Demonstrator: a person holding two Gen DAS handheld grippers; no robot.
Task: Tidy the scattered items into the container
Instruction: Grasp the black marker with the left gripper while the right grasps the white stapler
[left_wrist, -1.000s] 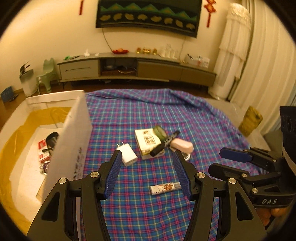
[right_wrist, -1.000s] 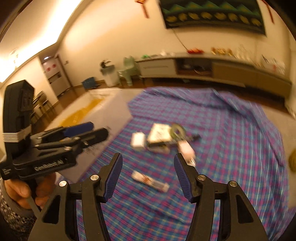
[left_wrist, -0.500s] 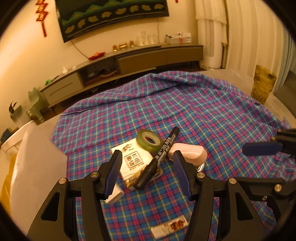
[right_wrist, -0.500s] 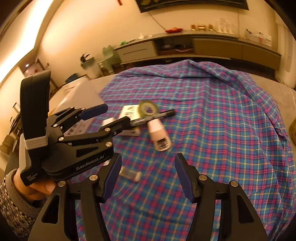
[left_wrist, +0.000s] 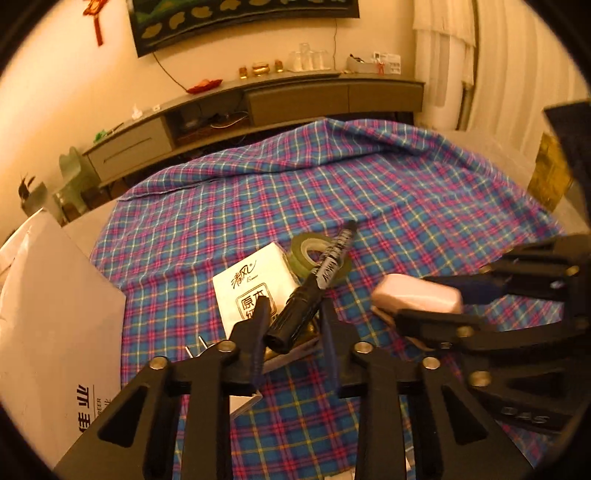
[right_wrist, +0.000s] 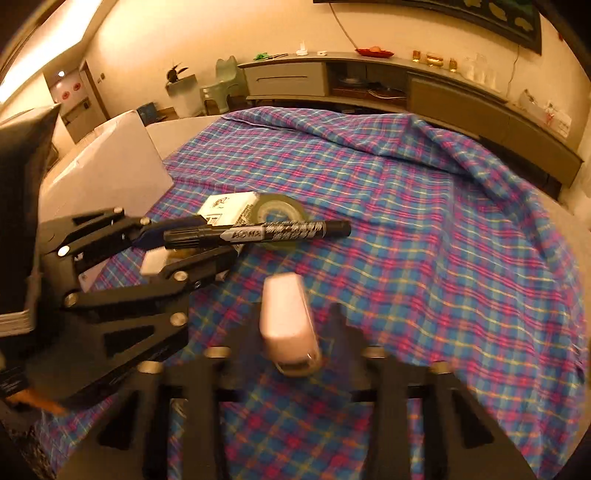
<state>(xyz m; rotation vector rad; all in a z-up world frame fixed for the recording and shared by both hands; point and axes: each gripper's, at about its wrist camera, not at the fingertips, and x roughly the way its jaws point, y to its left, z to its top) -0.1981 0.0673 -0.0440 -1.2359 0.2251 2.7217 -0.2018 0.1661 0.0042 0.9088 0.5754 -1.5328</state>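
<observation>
A black marker (left_wrist: 325, 266) lies across a white tissue pack (left_wrist: 251, 291) and a green tape roll (left_wrist: 306, 254) on the plaid cloth. My left gripper (left_wrist: 293, 325) is closing, its jaws flanking the marker's cap end with both pads against it. From the right wrist view the marker (right_wrist: 266, 232) sticks out of the left gripper (right_wrist: 218, 243). A pink stapler (right_wrist: 288, 317) sits between the blurred fingers of my right gripper (right_wrist: 295, 317), whose jaws are closing onto it. In the left wrist view the stapler (left_wrist: 417, 299) is pinched by the right gripper (left_wrist: 413, 306).
The white cardboard box (left_wrist: 55, 314) stands at the left edge of the cloth. A white charger (left_wrist: 243, 402) lies partly hidden under the left gripper. The plaid cloth (right_wrist: 424, 240) stretches open to the right and far side. A low cabinet (left_wrist: 295, 99) lines the wall.
Both grippers dropped toward the pile and narrowed from wide open, the left around the marker's cap end and the right around the pink stapler. The small printed tube slid out of view.
</observation>
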